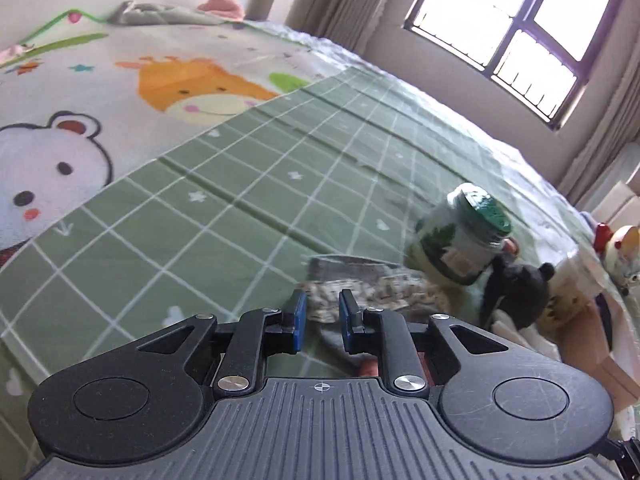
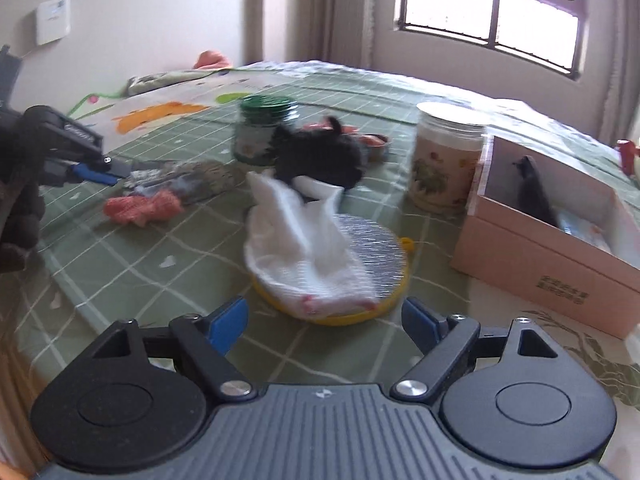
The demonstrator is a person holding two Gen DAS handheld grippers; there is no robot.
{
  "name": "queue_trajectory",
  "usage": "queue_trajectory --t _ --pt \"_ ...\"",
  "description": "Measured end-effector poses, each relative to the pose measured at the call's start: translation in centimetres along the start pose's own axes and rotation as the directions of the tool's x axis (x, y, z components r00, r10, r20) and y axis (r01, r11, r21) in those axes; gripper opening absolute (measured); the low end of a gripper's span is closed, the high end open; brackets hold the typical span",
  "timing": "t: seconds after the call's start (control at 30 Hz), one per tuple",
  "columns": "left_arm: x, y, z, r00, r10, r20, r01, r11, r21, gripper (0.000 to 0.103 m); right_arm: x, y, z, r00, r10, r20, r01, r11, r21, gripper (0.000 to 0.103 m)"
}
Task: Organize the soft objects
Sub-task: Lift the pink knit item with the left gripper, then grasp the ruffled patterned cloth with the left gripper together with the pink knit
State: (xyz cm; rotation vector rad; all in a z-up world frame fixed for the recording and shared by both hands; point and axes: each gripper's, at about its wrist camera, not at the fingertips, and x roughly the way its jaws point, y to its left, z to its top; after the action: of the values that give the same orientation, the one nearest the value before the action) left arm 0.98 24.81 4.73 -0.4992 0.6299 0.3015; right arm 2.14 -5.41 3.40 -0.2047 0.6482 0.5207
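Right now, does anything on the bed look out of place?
Yes: the white cloth lies draped half over the yellow disc, and a dark strip leans upright in the pink box.

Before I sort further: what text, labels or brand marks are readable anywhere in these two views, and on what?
None can be read for certain.
Pink box: dark print on its front side, too small to read.
Green-lidded jar: label with leaf picture, text blurred.
White-lidded jar: pictures only, no legible words.
Left tongs: white lettering on the black body, blurred.
Wall panel: marks too small.
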Motion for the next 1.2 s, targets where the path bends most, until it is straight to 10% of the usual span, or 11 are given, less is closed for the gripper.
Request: queue_trajectory --t 0.2,0.37,0.43,0.57,0.77,0.93,1.2 --pt "-0.5 -7.5 -2.2 0.993 -0.122 -0.003 0.113 0.907 0.405 0.02 1.1 -1.9 -0.7 0.999 -0.041 -0.023 0.042 0.996 0.076 0.085" --pt "1.6 -10.8 -6.3 0.999 0.031 0.028 -0.042 0.727 0.686 0.025 1.7 -1.9 -1.2 0.998 -0.049 -0.031 0.052 0.996 0.076 0.086" --pt "1.3 -9.9 -6.8 0.998 0.053 0.044 -0.069 0.699 0.712 0.026 1.6 -2.0 -1.3 0.998 -0.047 -0.031 0.05 0.995 0.083 0.088" --pt "-0.1 -7.0 -6.0 0.994 0.095 0.048 -0.102 0.723 0.684 0.027 1.8 -2.1 -1.3 0.998 -0.045 -0.037 0.048 0.994 0.096 0.09" --pt "-2.7 -3.9 -2.6 0.998 -0.017 0.067 -0.02 0.854 0.52 0.024 1.8 -2.0 -1.4 0.998 -0.047 -0.036 0.05 0.994 0.095 0.091" --pt "1.2 -4.0 -1.4 0.986 -0.023 -0.163 0.096 0.883 0.459 0.023 1.8 -2.0 -1.5 0.998 -0.044 -0.034 0.047 0.994 0.099 0.091" --pt "1.5 -4.8 -2.3 0.974 -0.074 -0.214 0.178 0.832 0.526 0.023 2.1 -2.1 -1.5 0.999 -0.032 -0.034 0.035 0.994 0.103 0.094"
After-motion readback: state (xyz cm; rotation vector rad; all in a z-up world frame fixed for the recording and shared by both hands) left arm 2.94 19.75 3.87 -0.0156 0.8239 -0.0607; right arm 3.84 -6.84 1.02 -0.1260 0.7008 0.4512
